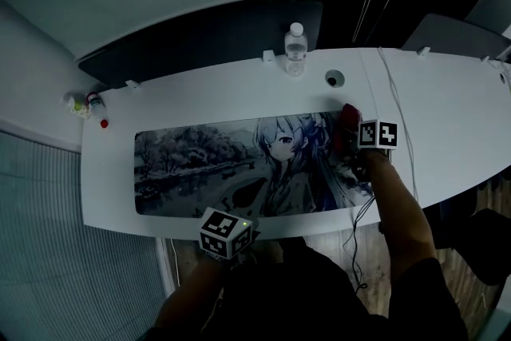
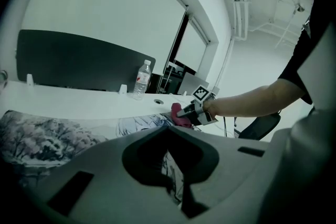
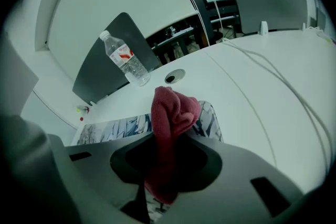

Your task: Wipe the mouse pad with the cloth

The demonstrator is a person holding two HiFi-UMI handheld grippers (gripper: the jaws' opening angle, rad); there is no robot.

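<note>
Plain white desk (image 1: 447,116) in an office, dark partition panel (image 1: 200,44) along the back edge, and everything on it is easiest to place off the mouse pad (image 1: 207,164), the long one with anime art that covers most of the middle. Behind the pad's right half there's a water bottle (image 1: 295,48) and a cable hole (image 1: 334,78) just beside it, a white cable (image 1: 395,100) runs down the desk past the pad's right end, and a couple of small bottles (image 1: 96,108) sit off its far left corner. My right gripper (image 1: 358,144) is clamped on the red cloth (image 3: 170,128), with a bunched wad sticking out past the jaws and the rest hanging below. It's parked at the pad's right end, which I'd guess is so I can drag leftward in one long pass. Can't really tell if the cloth is pressed down on the pad or just above it. My left gripper (image 2: 170,165) is pinched closed on nothing, sitting off the pad's front edge around the middle, out of the wiping lane. Looks to me like the wipe is barely started.
</note>
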